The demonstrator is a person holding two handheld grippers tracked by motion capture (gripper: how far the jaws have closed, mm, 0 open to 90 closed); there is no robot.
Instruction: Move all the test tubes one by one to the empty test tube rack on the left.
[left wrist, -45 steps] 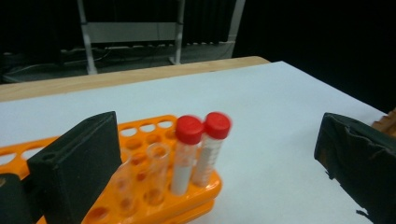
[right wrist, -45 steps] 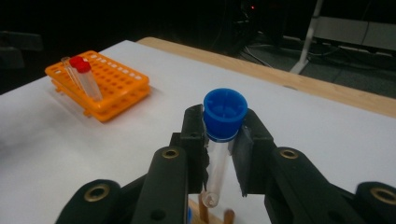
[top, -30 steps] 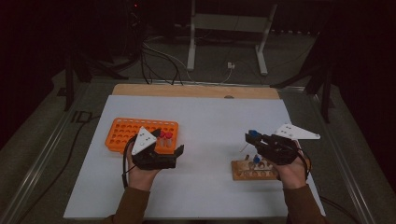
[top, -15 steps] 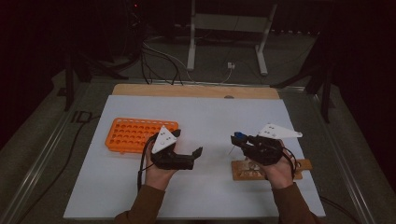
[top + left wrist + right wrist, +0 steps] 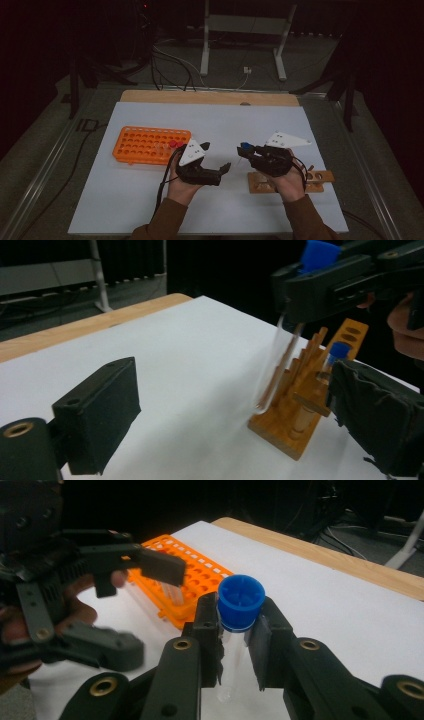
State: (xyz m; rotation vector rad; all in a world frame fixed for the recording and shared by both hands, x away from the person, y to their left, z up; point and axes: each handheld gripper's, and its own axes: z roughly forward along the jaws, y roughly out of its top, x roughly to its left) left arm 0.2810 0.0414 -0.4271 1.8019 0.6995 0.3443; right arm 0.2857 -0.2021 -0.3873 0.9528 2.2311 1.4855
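Tube (image 5: 235,630) clamped below blue cap between right gripper (image 5: 239,645) jaws, hanging free.

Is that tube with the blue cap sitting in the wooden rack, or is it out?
Out. The right gripper holds the tube just under its blue cap, hanging in the air beside the wooden rack.

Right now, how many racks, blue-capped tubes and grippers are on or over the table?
Racks: 2 (orange rack, wooden rack)
Blue-capped tubes: 2 (held tube, racked tube)
Grippers: 2 (left gripper, right gripper)
Total: 6
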